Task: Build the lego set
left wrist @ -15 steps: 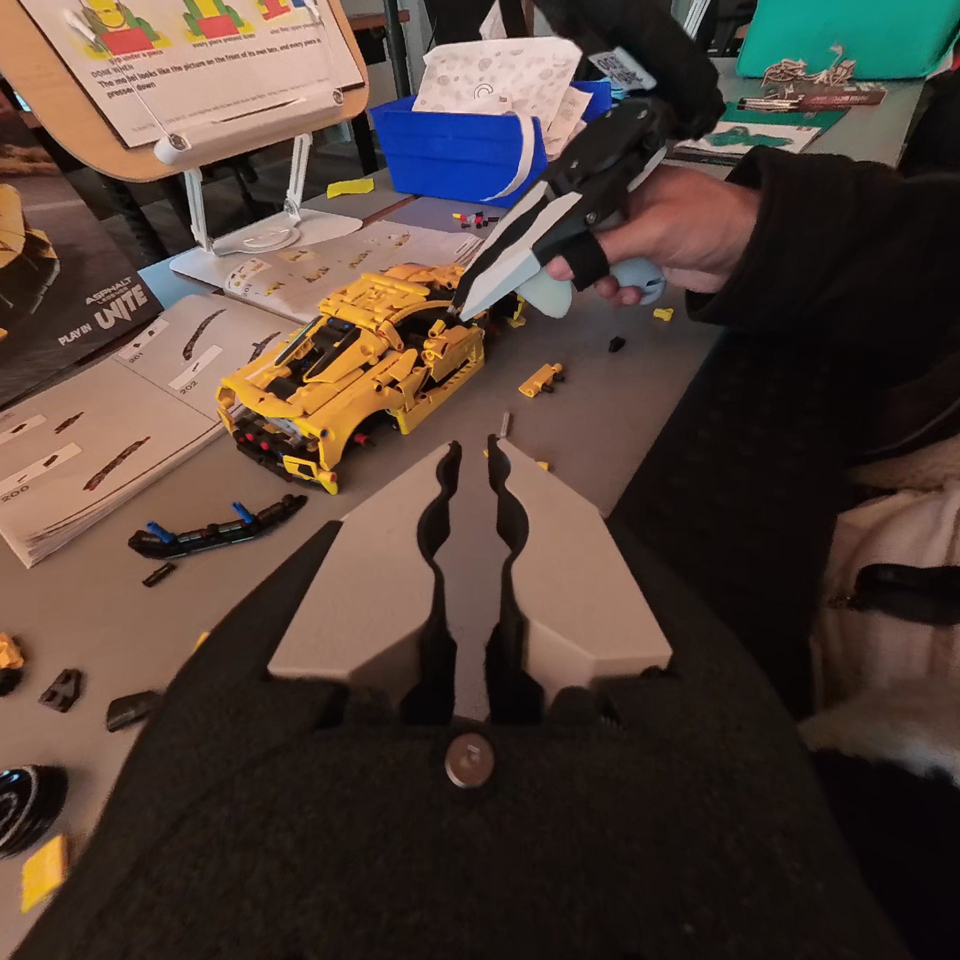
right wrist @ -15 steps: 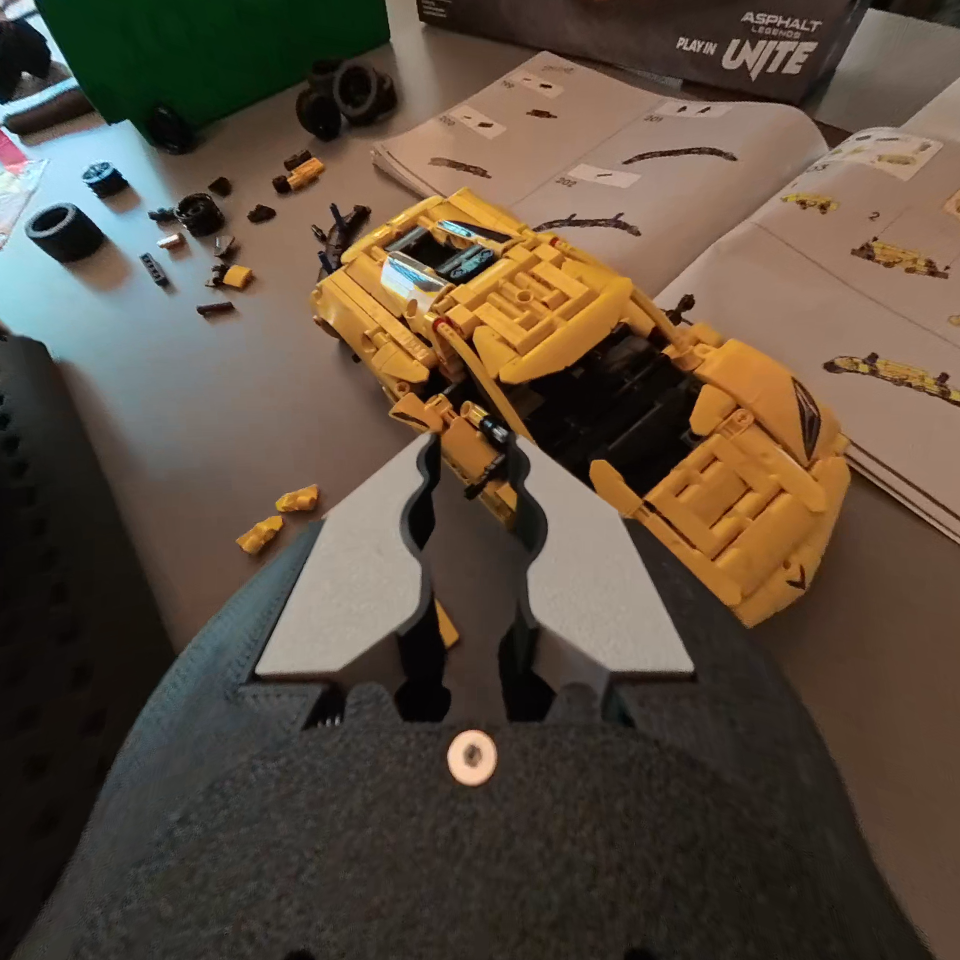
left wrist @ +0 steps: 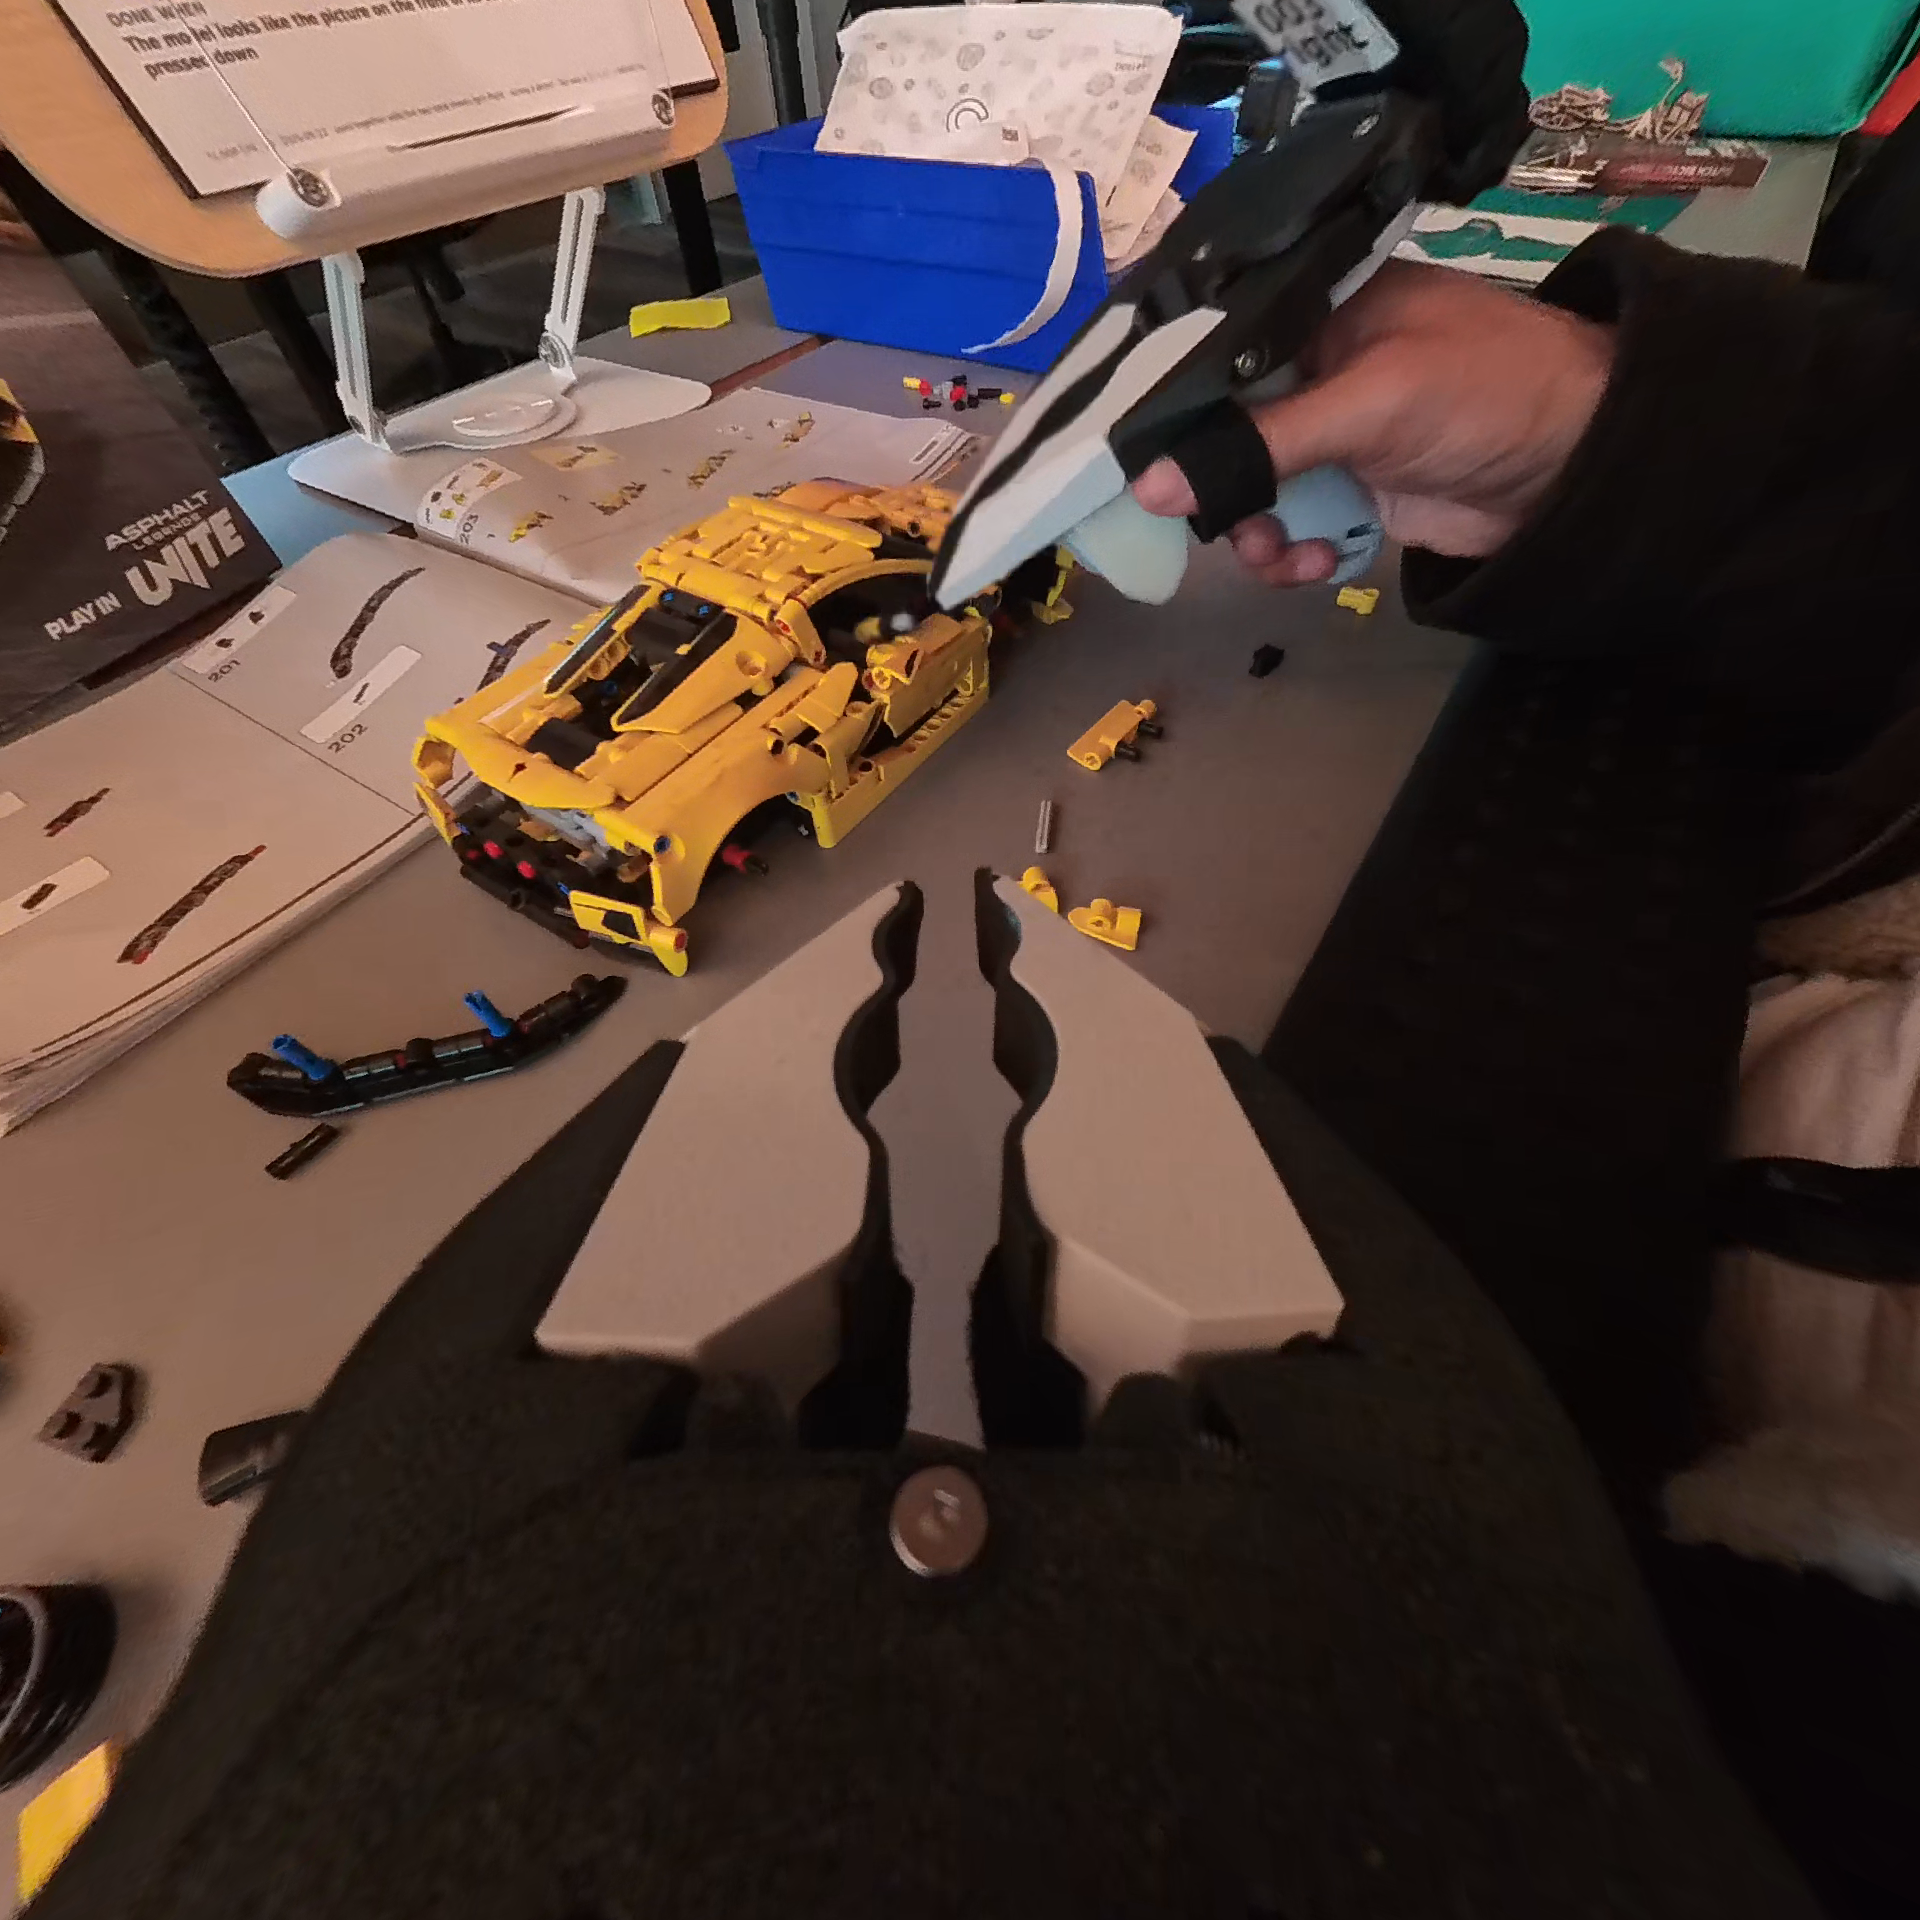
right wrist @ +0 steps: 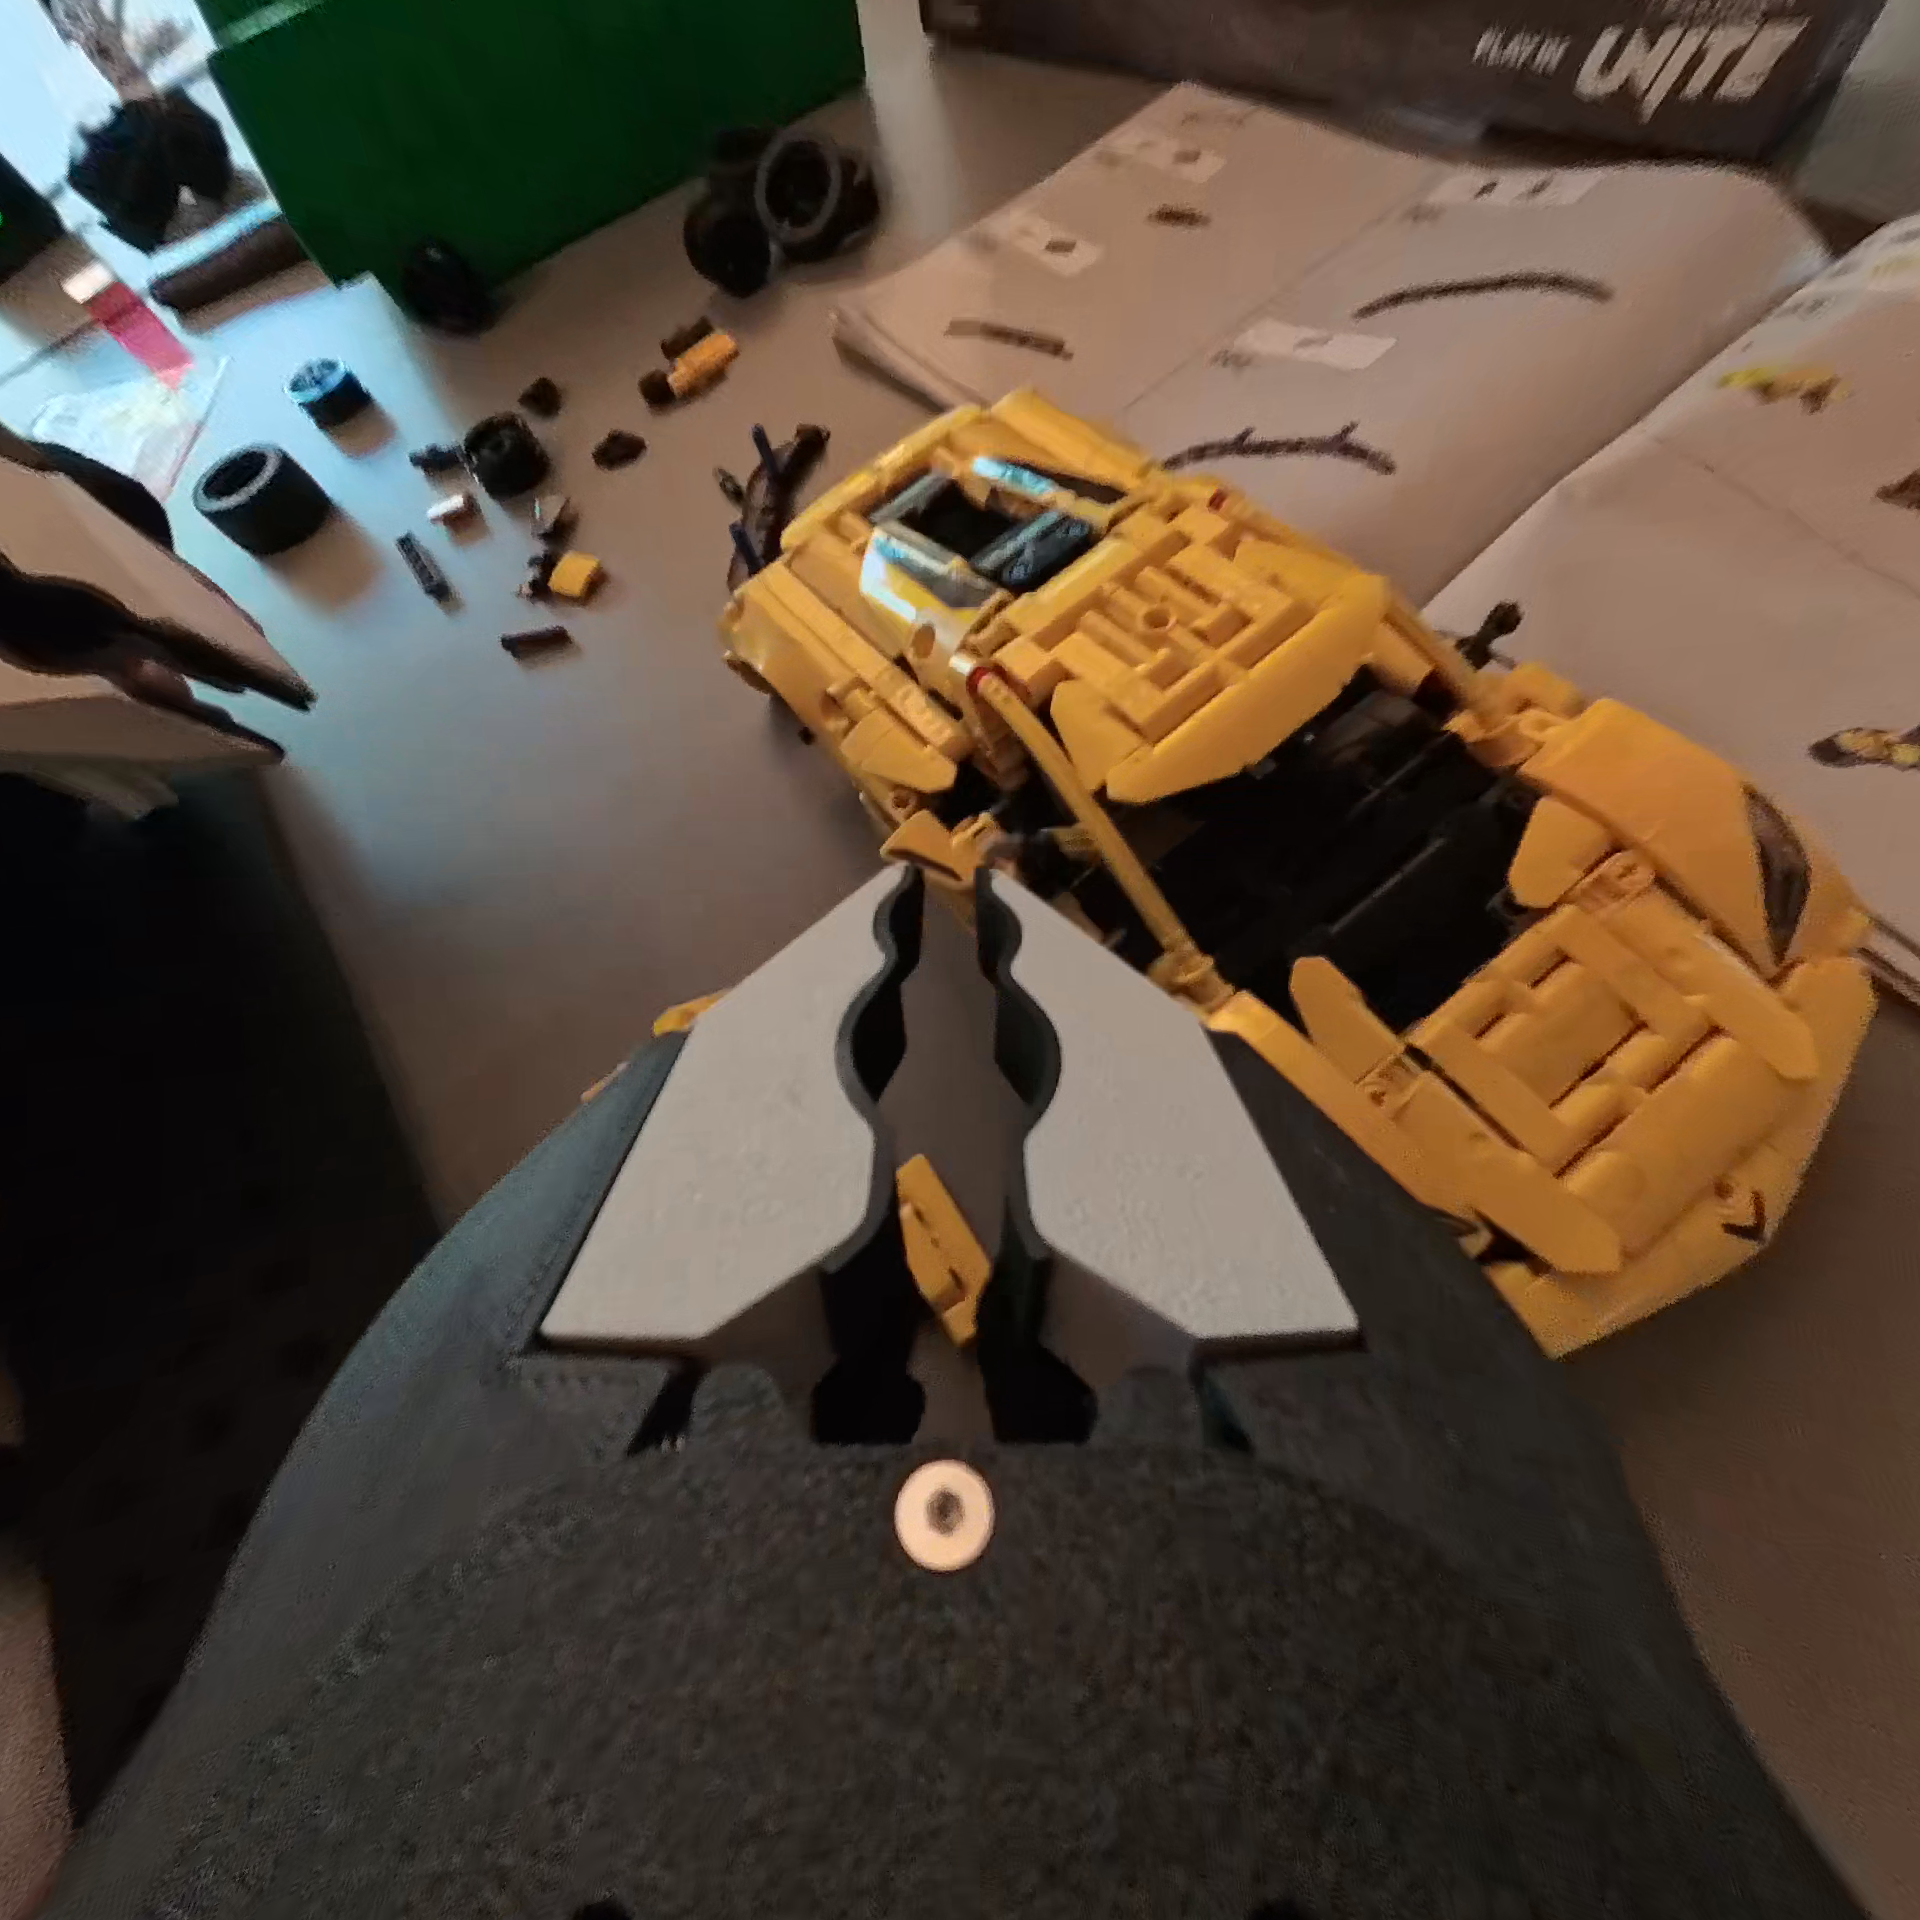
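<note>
A yellow lego car (left wrist: 707, 717) without wheels stands on the grey table (left wrist: 1247, 831); it also shows in the right wrist view (right wrist: 1299, 883). My right gripper (right wrist: 948, 883) has its jaws nearly together with nothing seen between them. Its tips rest at the car's side by the open cabin, as the left wrist view also shows (left wrist: 940, 603). My left gripper (left wrist: 948, 894) is shut and empty, low over the table in front of the car. A black strip with blue pins (left wrist: 416, 1060) lies left of it.
Loose yellow pieces (left wrist: 1112, 920) lie by the left gripper's tips. Open instruction booklets (left wrist: 208, 831) lie behind the car. A blue bin (left wrist: 914, 260) and a paper stand (left wrist: 499, 416) are at the back. Tyres (right wrist: 260, 499), small black parts (right wrist: 520, 457) and a green box (right wrist: 540, 125) are in the right wrist view. Spacing between my two grippers at the tips: around 15 cm.
My right gripper's jaws have closed from a wider gap around a yellow and black part on the car's side. The left gripper has barely moved.
</note>
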